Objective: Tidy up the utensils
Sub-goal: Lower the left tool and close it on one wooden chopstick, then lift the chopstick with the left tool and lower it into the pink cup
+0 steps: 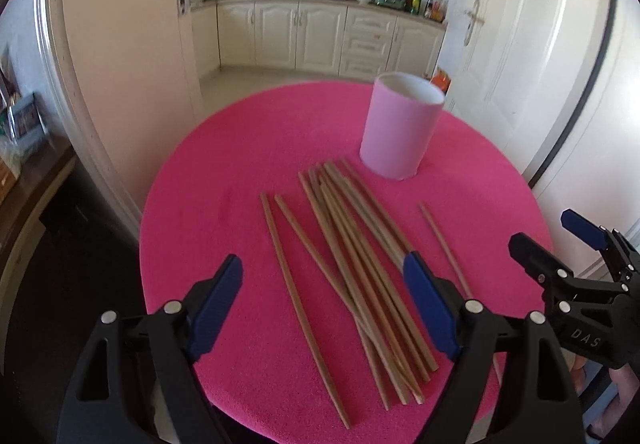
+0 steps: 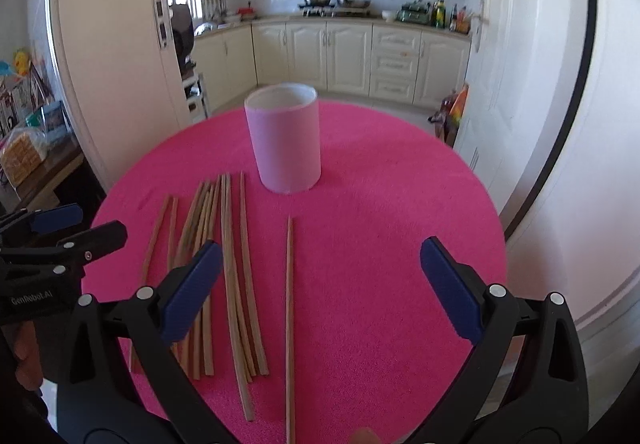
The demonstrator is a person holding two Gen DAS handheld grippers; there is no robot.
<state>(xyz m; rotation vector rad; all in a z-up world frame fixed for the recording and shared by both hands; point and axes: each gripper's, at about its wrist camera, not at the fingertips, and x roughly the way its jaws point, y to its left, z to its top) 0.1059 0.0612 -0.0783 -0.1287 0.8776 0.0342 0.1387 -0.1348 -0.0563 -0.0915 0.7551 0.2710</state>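
Observation:
Several wooden chopsticks lie loose on a round table under a pink cloth. A pale pink cylindrical holder stands upright just beyond them, and nothing shows above its rim. My left gripper hovers open above the near part of the pile, nothing between its blue pads. One chopstick lies apart to the right of the pile. My right gripper hangs open over that single stick, holding nothing. The holder stands straight ahead of it. Each gripper shows at the edge of the other's view.
The table's rim curves close on the right, beside a white door. A dark side table with boxes and bags stands to the left. Kitchen cabinets and a stove fill the background.

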